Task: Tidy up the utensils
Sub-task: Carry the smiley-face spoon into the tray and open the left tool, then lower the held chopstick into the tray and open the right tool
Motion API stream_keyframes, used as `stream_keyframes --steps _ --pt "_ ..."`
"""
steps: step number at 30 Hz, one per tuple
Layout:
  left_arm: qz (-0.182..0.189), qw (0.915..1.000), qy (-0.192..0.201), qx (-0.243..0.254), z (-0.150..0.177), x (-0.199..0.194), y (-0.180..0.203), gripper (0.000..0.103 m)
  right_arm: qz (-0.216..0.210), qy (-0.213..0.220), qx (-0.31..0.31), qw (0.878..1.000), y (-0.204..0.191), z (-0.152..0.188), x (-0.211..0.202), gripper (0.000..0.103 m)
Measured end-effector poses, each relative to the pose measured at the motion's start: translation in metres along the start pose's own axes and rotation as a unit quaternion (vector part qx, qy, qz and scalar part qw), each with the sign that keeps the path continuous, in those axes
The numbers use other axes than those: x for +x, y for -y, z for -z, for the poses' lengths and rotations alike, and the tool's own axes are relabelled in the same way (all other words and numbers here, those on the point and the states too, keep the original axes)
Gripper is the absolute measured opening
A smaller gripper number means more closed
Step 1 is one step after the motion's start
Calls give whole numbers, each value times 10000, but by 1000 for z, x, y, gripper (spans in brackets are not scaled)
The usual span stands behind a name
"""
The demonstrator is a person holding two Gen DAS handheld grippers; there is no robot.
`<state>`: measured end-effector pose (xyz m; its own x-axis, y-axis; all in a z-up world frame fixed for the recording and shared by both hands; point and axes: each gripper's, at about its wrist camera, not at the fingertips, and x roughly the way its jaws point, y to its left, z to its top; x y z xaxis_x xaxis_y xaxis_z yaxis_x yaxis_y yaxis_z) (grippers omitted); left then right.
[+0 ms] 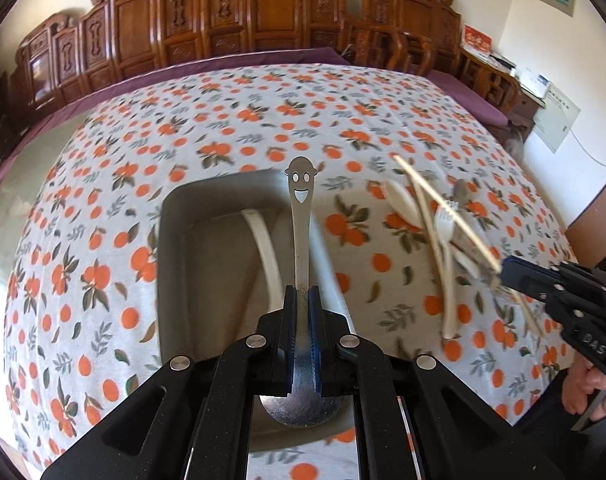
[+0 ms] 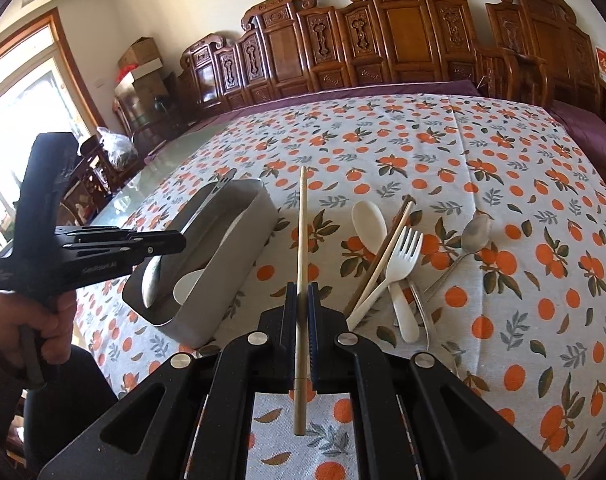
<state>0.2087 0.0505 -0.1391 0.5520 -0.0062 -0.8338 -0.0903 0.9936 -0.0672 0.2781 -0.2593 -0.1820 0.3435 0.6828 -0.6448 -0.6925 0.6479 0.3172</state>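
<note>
My left gripper [image 1: 301,294] is shut on a steel spoon [image 1: 300,216] with a smiley-face handle, held above the grey utensil box [image 1: 171,240]. A white utensil [image 1: 265,248] lies inside the box. My right gripper [image 2: 301,292] is shut on a wooden chopstick [image 2: 301,240], held above the cloth right of the box [image 2: 239,236]. In the right wrist view, a white spoon [image 2: 368,220], a white fork [image 2: 403,256], a chopstick [image 2: 387,252] and a steel spoon [image 2: 475,234] lie in a loose pile on the cloth. The left gripper [image 2: 175,242] also shows there, over the box.
The table carries an orange-print cloth [image 1: 223,128] with a purple cloth [image 1: 471,96] under it. Carved wooden chairs [image 2: 383,32] line the far side. A glass tabletop strip [image 2: 163,164] shows at the left. The right gripper [image 1: 507,270] appears at the right of the left wrist view.
</note>
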Motion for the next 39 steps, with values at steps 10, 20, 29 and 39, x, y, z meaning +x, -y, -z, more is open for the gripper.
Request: stream_keyframes --steps 10,20,29,39 --pt "-272 9992 -200 -200 10 28 -31 5 20 -137 -1 9999 2 1 10 6" --pt "-205 9987 -346 -308 18 39 -38 5 28 -271 -105 9996 -6 3 21 6" --pt "-176 9991 125 -360 14 12 -40 5 76 -311 -119 9994 -7 4 24 6" --pt "-169 9977 536 -380 11 -17 -49 5 -157 -282 -247 9992 -41 -9 27 6"
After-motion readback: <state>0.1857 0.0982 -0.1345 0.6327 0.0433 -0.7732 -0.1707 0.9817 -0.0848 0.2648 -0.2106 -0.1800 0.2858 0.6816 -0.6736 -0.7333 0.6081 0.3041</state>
